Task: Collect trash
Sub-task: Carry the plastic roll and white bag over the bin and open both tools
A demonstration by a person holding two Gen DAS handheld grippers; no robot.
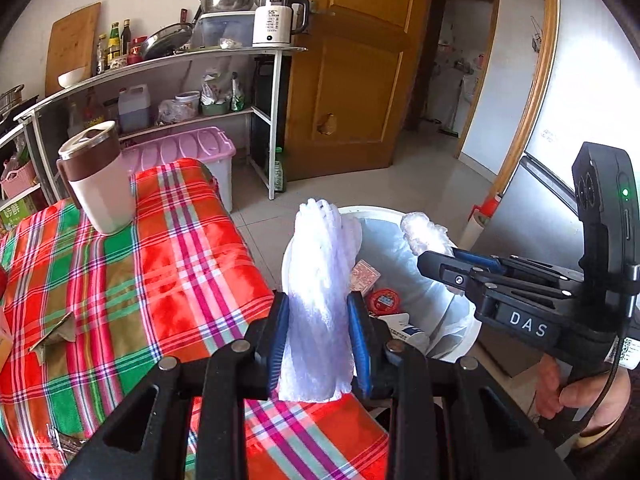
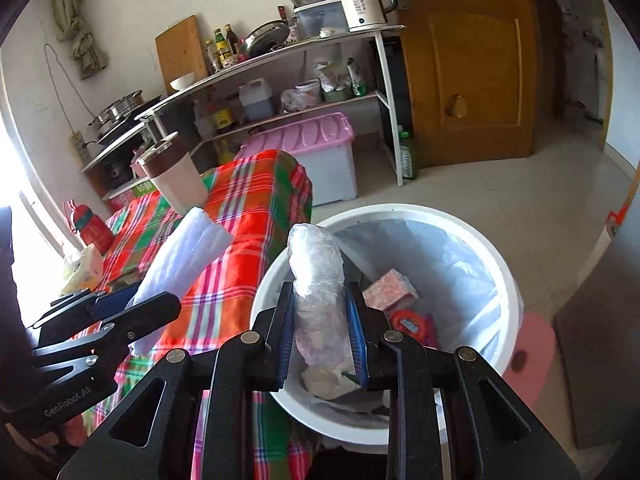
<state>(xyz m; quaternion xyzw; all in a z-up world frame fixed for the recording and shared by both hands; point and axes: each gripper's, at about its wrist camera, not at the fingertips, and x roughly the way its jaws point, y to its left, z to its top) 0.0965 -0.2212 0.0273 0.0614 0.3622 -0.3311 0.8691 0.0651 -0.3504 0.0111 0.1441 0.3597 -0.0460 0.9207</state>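
2 wrist views, close, sharing bin (image 1: 460, 354) (image 2: 508, 280)

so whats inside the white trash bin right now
The white trash bin has a clear liner holding a pink patterned box, a red round package and white scraps. The bottom is covered by these and the right gripper.
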